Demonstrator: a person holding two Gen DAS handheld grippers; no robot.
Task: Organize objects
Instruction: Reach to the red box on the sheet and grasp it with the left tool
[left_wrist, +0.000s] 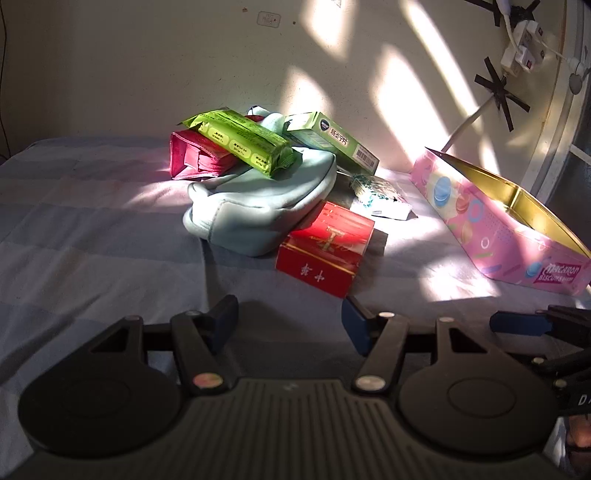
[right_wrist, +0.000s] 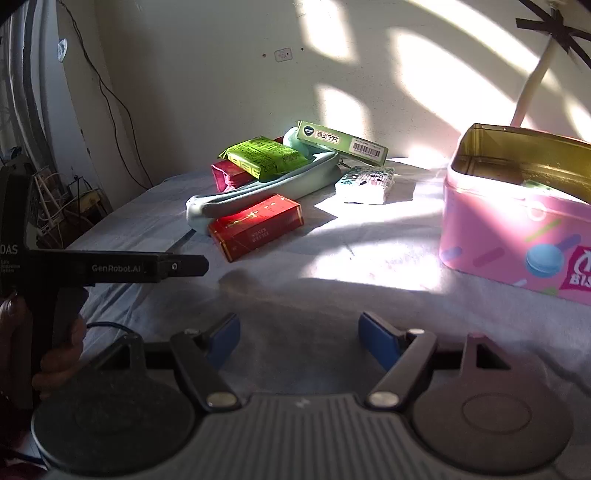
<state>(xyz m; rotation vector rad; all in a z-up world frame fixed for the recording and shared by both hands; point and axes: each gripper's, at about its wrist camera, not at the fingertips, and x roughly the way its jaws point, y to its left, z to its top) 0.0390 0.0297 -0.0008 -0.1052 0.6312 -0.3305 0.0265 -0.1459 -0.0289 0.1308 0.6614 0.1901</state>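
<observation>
A pile lies on the blue cloth: a light blue pouch (left_wrist: 258, 206) (right_wrist: 229, 199), a red box (left_wrist: 325, 247) (right_wrist: 256, 225) against its near side, a green packet (left_wrist: 243, 142) (right_wrist: 267, 157) and a magenta packet (left_wrist: 195, 157) (right_wrist: 231, 173) on its far side, a green box (left_wrist: 332, 140) (right_wrist: 341, 142) behind, and a small patterned packet (left_wrist: 380, 195) (right_wrist: 365, 182). An open pink biscuit tin (left_wrist: 491, 218) (right_wrist: 513, 229) stands to the right. My left gripper (left_wrist: 290, 323) is open and empty, short of the red box. My right gripper (right_wrist: 297, 341) is open and empty, left of the tin.
The wall stands close behind the pile. A power strip and cables (left_wrist: 521, 48) hang on it at the right. Cables and clutter (right_wrist: 66, 206) sit past the bed's left edge. The left gripper's body (right_wrist: 110, 267) shows at the left of the right wrist view.
</observation>
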